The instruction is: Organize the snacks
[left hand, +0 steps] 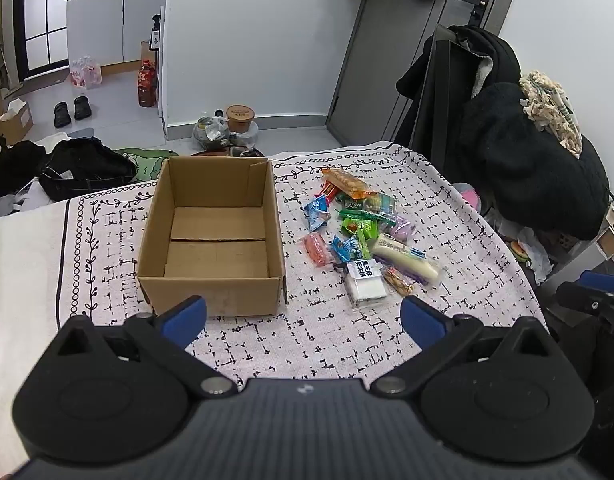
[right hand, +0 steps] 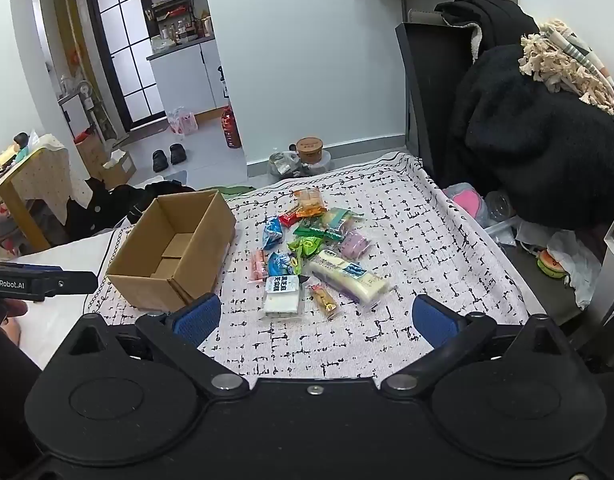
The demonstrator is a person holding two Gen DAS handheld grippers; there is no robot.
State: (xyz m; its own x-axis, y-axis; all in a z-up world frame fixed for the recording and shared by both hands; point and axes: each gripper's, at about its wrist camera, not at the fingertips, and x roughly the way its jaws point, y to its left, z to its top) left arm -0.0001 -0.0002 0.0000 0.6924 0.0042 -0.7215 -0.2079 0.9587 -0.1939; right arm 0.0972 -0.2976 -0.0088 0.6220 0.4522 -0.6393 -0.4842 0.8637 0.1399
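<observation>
An empty open cardboard box (left hand: 217, 236) stands on the patterned cloth; it also shows in the right wrist view (right hand: 173, 250). A pile of several wrapped snacks (left hand: 359, 228) lies to its right, including a white square pack (left hand: 365, 282) and a long white roll (left hand: 407, 258). The pile shows in the right wrist view (right hand: 315, 256). My left gripper (left hand: 303, 322) is open and empty, near the box's front right corner. My right gripper (right hand: 315, 318) is open and empty, just short of the white pack (right hand: 282, 296).
The patterned cloth (left hand: 327, 344) covers the table. Black coats hang on a chair (left hand: 507, 128) at the right. Bags and clothes lie on the floor beyond the far left edge (left hand: 79, 164). The left gripper's body shows at the left in the right wrist view (right hand: 39, 280).
</observation>
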